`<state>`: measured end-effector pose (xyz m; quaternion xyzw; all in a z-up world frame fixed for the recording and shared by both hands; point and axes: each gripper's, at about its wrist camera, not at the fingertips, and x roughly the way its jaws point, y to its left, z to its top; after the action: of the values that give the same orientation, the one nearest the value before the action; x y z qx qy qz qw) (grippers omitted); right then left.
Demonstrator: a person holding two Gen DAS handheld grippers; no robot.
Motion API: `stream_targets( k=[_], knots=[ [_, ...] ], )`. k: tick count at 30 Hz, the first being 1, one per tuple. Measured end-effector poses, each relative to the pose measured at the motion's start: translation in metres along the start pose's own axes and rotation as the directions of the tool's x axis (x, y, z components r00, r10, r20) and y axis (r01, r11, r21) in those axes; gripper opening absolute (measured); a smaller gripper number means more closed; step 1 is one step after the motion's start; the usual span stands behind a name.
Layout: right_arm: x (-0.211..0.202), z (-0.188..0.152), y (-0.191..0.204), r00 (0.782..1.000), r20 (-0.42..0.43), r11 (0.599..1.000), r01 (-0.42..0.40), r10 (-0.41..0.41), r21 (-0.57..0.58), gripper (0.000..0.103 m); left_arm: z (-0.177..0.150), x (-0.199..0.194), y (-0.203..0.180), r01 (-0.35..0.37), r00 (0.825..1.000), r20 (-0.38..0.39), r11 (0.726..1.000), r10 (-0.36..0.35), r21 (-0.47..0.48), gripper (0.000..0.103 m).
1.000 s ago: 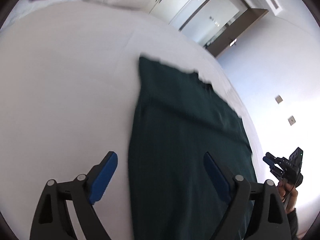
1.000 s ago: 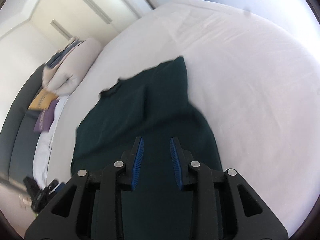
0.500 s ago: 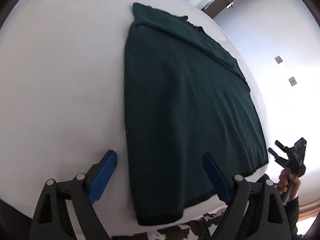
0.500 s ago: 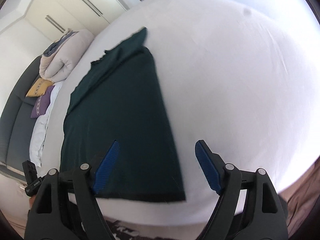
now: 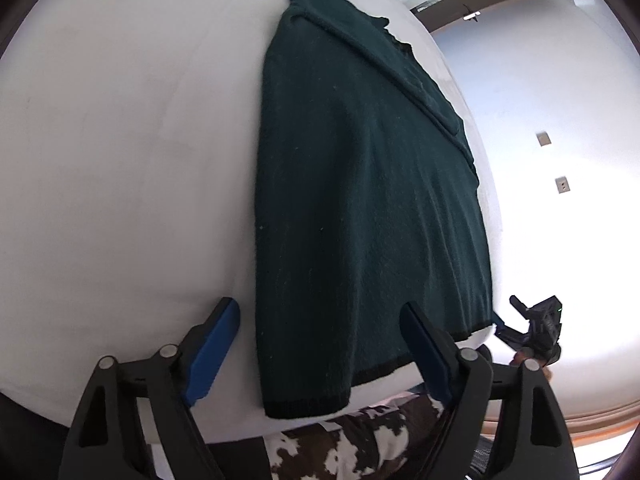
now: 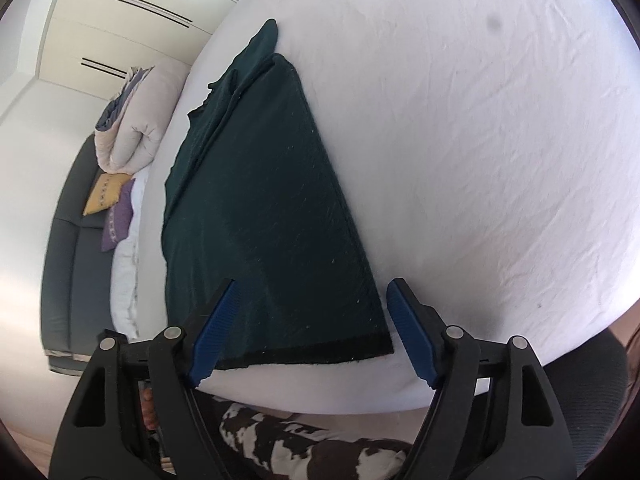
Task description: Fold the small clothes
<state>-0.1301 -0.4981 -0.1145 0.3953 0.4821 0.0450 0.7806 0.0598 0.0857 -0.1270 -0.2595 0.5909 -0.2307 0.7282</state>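
Note:
A dark green knitted sweater (image 5: 360, 208) lies flat on the white bed (image 5: 120, 160), its black hem at the near edge and its collar at the far end. It also shows in the right wrist view (image 6: 264, 224). My left gripper (image 5: 320, 352) is open and empty, hovering over the hem's left corner. My right gripper (image 6: 312, 328) is open and empty, hovering over the hem's right corner. The right gripper also shows small in the left wrist view (image 5: 532, 328), beyond the sweater's right edge.
A rolled duvet (image 6: 136, 128) and yellow and purple cushions (image 6: 112, 208) lie on a dark sofa (image 6: 68, 248) to the left of the bed. A brown and white cowhide rug (image 6: 300, 440) lies on the floor below the bed edge. Cupboards stand behind.
The right gripper opened after being nearly shut on the sweater. Both grippers drew back toward the bed's near edge, and the sweater now lies flat with its hem in view.

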Motion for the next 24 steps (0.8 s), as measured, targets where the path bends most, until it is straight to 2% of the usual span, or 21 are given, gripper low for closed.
stream_targets(
  k=[3, 7, 12, 15, 18, 21, 23, 24],
  knots=[
    [0.001, 0.004, -0.001, 1.000, -0.008, 0.999, -0.028, 0.028, 0.032, 0.066, -0.003, -0.002, 0.002, -0.008, 1.000, -0.017, 1.000, 0.008, -0.009, 0.063],
    [-0.001, 0.004, -0.007, 0.999, -0.014, 0.997, -0.041, 0.042, 0.062, 0.054, -0.012, -0.003, 0.018, 0.043, 0.999, -0.030, 0.995, -0.046, -0.088, 0.030],
    [-0.001, 0.002, -0.012, 0.997, -0.030, 0.995, -0.063, 0.066, 0.083, 0.048, -0.021, -0.006, 0.030, 0.105, 0.994, -0.004, 0.982, -0.107, -0.155, 0.026],
    [0.000, 0.002, -0.015, 0.997, -0.034, 0.993, -0.073, 0.076, 0.098, 0.047, -0.023, -0.007, 0.033, 0.135, 0.991, 0.009, 0.974, -0.136, -0.183, 0.028],
    [0.000, 0.002, -0.015, 0.996, -0.037, 0.991, -0.080, 0.084, 0.106, 0.046, -0.023, -0.010, 0.030, 0.120, 0.993, 0.018, 0.979, -0.119, -0.164, 0.026],
    [0.001, -0.002, -0.014, 0.996, -0.057, 0.995, -0.059, 0.064, 0.085, 0.030, -0.024, -0.013, 0.024, 0.086, 0.996, 0.022, 0.988, -0.084, -0.127, 0.013],
    [0.004, -0.004, -0.012, 0.996, -0.072, 0.997, -0.047, 0.052, 0.065, 0.024, -0.024, -0.015, 0.022, 0.080, 0.997, 0.030, 0.990, -0.077, -0.118, 0.011],
    [0.004, -0.005, -0.012, 0.996, -0.075, 0.998, -0.038, 0.042, 0.055, 0.017, -0.025, -0.014, 0.021, 0.079, 0.996, 0.036, 0.990, -0.076, -0.116, 0.010]
  ],
)
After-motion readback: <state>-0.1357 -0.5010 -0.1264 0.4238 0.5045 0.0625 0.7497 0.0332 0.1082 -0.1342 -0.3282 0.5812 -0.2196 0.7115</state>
